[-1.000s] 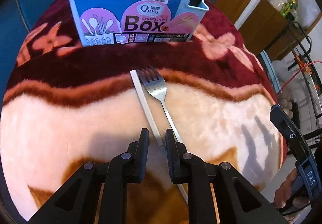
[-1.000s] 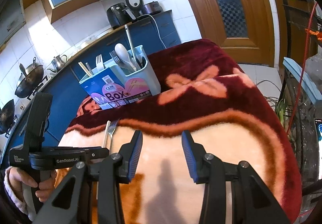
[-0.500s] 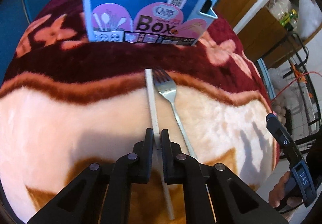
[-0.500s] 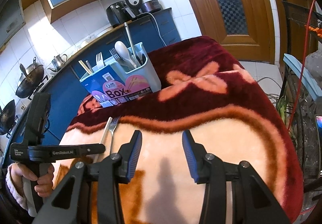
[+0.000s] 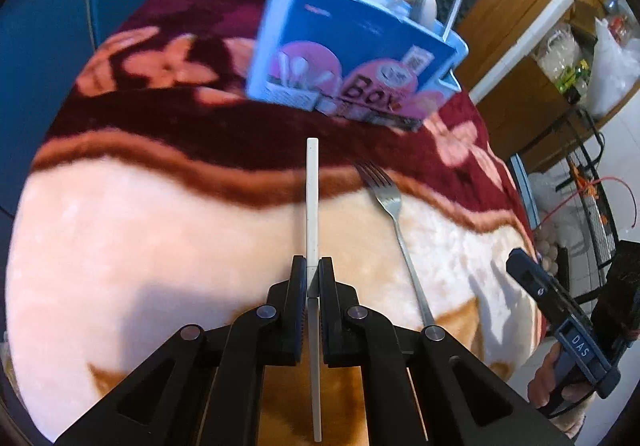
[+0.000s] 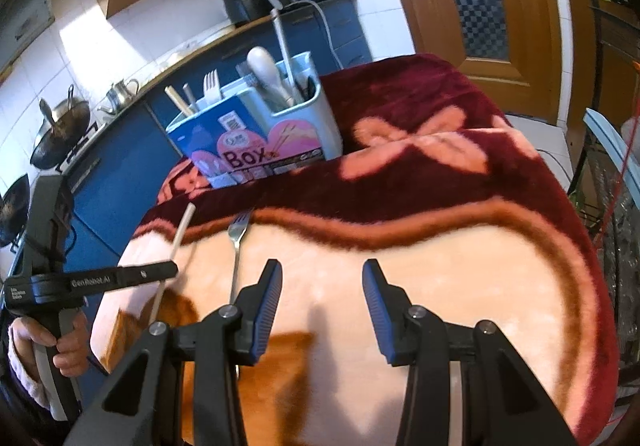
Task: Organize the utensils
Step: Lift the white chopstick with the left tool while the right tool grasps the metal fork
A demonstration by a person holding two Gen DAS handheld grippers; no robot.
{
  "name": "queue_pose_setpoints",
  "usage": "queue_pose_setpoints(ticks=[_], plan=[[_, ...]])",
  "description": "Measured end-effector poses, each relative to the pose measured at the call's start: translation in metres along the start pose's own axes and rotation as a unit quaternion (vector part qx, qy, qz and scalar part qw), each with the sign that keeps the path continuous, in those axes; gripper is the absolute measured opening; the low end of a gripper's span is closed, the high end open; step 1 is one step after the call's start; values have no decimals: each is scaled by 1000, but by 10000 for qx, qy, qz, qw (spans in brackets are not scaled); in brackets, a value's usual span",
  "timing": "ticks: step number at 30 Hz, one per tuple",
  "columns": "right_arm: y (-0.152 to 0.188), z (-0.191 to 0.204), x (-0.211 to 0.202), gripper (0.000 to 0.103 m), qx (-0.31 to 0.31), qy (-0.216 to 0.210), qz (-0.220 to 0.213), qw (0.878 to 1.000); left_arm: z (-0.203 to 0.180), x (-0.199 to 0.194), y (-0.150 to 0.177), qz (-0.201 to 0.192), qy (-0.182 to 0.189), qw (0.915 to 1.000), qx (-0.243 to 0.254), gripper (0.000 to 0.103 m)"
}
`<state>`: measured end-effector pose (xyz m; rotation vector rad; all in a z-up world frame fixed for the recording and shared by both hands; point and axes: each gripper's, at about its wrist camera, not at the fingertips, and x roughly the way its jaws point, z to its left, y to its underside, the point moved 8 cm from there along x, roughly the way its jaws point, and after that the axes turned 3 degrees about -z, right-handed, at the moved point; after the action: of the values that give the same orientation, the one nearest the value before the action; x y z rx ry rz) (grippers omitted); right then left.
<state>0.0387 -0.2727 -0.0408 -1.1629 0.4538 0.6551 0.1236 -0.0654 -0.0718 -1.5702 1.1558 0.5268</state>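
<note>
The left gripper (image 5: 313, 273) is clamped on a white chopstick (image 5: 312, 201), lifted clear of the plush blanket (image 5: 160, 238). The right gripper (image 6: 322, 286) hovers with jaws apart, empty. A metal fork (image 5: 394, 221) lies on the blanket (tines toward the blue utensil box (image 5: 352, 57)).

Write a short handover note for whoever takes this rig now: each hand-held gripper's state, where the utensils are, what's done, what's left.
Left hand-held gripper: shut on the white chopstick, which looks lifted off the blanket.
Right hand-held gripper: open, empty, above the blanket.
Fork: lying on the blanket, apart from the chopstick.
Utensil box: upright at the far end, already holding several utensils.
Left to do: put the chopstick in the box, then the fork.
</note>
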Motion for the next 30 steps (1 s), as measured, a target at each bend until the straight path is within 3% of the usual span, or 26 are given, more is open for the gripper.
queue_pose_setpoints(ticks=[12, 16, 23, 30], plan=[[13, 39, 31, 45, -614, -47, 934, 9937, 37, -28, -15, -779, -209, 9967, -26, 5], [20, 50, 41, 45, -677, -159, 1388, 9879, 48, -36, -18, -958, -229, 9951, -69, 5], [21, 70, 53, 45, -1212, 37, 1833, 9756, 57, -49, -21, -1268, -237, 9916, -15, 5], [30, 78, 69, 34, -1496, 203, 2336, 9605, 61, -53, -22, -1378, -233, 9902, 46, 5]])
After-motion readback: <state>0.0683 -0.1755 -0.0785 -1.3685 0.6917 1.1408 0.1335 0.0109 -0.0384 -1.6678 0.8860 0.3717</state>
